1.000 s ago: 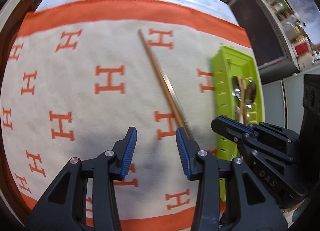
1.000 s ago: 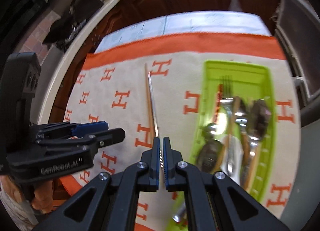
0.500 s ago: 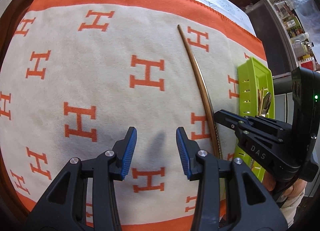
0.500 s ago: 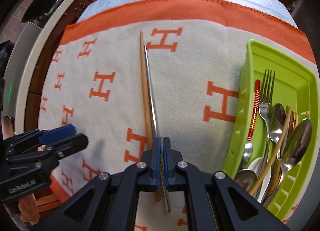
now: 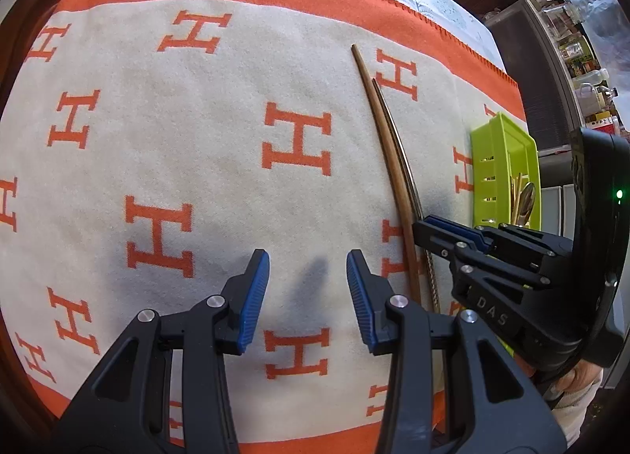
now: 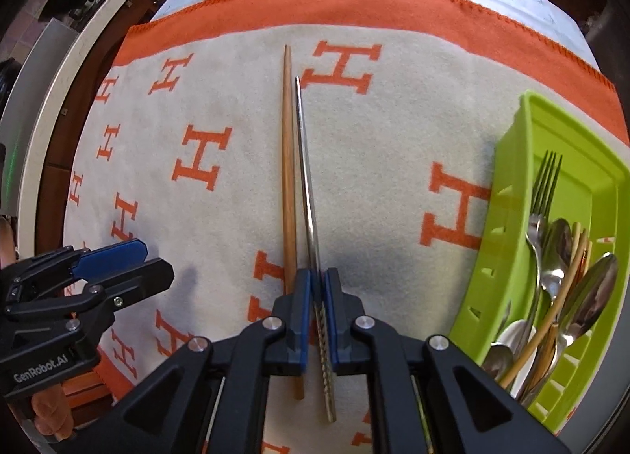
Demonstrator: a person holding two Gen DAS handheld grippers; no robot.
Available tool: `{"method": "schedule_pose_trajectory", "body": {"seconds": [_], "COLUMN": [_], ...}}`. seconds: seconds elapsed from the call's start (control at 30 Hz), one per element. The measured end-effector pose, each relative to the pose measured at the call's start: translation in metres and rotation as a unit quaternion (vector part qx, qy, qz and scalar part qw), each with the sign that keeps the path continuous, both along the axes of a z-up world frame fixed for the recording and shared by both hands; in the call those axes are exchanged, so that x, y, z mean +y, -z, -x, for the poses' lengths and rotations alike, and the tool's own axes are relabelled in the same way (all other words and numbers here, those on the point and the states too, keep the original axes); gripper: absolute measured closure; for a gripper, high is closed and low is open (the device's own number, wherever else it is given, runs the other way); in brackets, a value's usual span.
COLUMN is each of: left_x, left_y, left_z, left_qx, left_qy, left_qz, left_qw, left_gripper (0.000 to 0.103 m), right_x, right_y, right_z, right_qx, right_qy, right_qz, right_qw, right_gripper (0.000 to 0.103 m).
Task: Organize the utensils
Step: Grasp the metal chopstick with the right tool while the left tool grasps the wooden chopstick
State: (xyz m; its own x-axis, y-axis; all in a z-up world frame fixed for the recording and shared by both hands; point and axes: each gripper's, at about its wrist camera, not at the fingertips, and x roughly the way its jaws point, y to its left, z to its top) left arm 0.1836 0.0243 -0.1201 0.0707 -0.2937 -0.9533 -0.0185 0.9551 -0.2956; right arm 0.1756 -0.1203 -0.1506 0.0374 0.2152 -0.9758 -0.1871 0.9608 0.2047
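Note:
A wooden chopstick [image 6: 288, 178] and a metal chopstick [image 6: 306, 178] lie side by side on the H-patterned cloth [image 6: 393, 131]. My right gripper [image 6: 318, 284] stands low over the metal one's ridged near end; its jaws are opening, the chopstick sits between them and slim gaps show at the pads. In the left wrist view the pair of chopsticks [image 5: 393, 162] runs just right of my left gripper [image 5: 308, 269], which is open over bare cloth with nothing between its fingers. The right gripper [image 5: 429, 227] shows there beside the chopsticks.
A lime green tray [image 6: 508, 225] at the cloth's right edge holds a fork [image 6: 545, 186], several spoons and other utensils. The cloth's orange border [image 6: 354, 1] runs along the far side, with pale tabletop beyond. A hand [image 6: 47, 410] holds the left gripper.
The right gripper came down with the metal chopstick and laid it beside the wooden one; its jaws have parted slightly. The left gripper shifted left and lower, still open.

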Motion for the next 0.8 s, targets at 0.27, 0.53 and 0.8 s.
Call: {"method": "schedule_pose_trajectory", "body": {"seconds": [0.27, 0.53, 0.8], "left_x": [-0.014, -0.038, -0.066], "left_y": [-0.002, 0.0, 0.007], "left_z": [-0.003, -0.014, -0.026], "left_qx": [-0.003, -0.001, 0.001], "left_qy": [0.009, 0.013, 0.019], "left_qz": [-0.001, 0.008, -0.001], "left_qw": [1.0, 0.9999, 0.9998], "left_gripper": [0.066, 0.066, 0.066], "right_x": [0.022, -0.002, -0.041], "right_y": [-0.001, -0.002, -0.013], "right_z": [0.001, 0.006, 0.016], "right_qx": [-0.019, -0.021, -0.029], "right_qy": [-0.035, 0.014, 0.083], "right_qz": [0.035, 0.007, -0.045], "right_qw": [0.999, 1.0, 0.995], "right_gripper": [0.084, 0.098, 0.098]}}
